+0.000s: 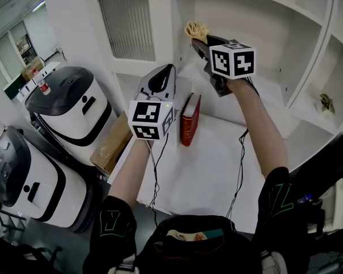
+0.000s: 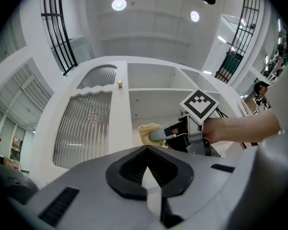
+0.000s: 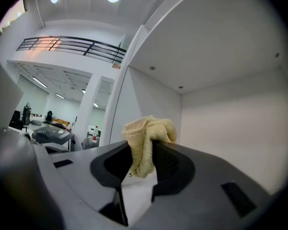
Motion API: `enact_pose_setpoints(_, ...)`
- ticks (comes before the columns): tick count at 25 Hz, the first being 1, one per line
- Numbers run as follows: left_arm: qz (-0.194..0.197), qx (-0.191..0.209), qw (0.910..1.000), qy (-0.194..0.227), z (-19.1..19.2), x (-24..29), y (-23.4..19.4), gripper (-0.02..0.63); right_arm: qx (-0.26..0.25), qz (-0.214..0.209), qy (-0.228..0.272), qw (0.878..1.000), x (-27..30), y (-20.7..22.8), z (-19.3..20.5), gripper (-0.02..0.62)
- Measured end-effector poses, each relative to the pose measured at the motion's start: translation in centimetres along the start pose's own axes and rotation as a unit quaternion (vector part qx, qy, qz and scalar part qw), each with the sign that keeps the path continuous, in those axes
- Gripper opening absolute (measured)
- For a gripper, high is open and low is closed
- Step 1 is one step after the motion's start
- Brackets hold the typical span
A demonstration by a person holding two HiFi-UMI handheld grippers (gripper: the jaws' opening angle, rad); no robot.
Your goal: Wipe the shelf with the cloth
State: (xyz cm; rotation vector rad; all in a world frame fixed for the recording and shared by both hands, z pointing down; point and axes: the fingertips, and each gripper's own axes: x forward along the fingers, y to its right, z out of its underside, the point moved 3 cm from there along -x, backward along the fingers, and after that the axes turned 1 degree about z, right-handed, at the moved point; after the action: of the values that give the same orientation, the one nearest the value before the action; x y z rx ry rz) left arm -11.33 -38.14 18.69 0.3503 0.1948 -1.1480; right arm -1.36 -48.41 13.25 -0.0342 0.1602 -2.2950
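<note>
Right gripper view: pale yellow terry cloth [image 3: 146, 137] bunched and pinched between the jaws of the right gripper [image 3: 140, 163], inside an upper bay of the white wooden shelf [image 3: 230, 128] | head view only: red hardback book [image 1: 190, 119] on the lower board; right forearm stretched up and forward; left gripper [image 1: 162, 79] held lower, jaws together, empty

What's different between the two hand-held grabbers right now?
The right gripper pinches a yellow cloth in its fingers; the left gripper has its fingers together on nothing. The right gripper reaches up into the shelf; the left gripper sits lower, near the red book. Both carry a black-and-white marker cube.
</note>
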Motion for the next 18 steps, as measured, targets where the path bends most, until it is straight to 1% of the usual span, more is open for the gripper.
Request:
enact_pose_setpoints(5, 0.0, 0.002, 1.0, -0.002, 0.3, -0.1, -0.3, 0.0, -0.044, 0.016, -0.061, 0.997, 2.2, 0.5, 1.1, 0.118)
enact_pose_setpoints(8, -0.002, 0.0, 1.0, 0.0, 0.4, -0.3, -0.7, 0.0, -0.059, 0.022, -0.091, 0.994, 3.4, 1.1, 1.9, 0.118)
enact_pose_setpoints(11, 0.002, -0.006, 1.0, -0.002, 0.3, -0.7, -1.0, 0.0, -0.069, 0.015, -0.111, 0.991, 4.5, 1.1, 2.6, 0.118)
enact_pose_setpoints(13, 0.002, 0.002, 1.0, 0.001, 0.0, -0.9, -1.2, 0.0, -0.077, 0.005, -0.119, 0.99, 4.9, 0.7, 2.8, 0.118)
enact_pose_setpoints(18, -0.005, 0.002, 1.0, -0.002, 0.2, -1.1, -2.0, 0.0, -0.115, -0.015, -0.131, 0.985, 4.9, -0.7, 3.2, 0.118)
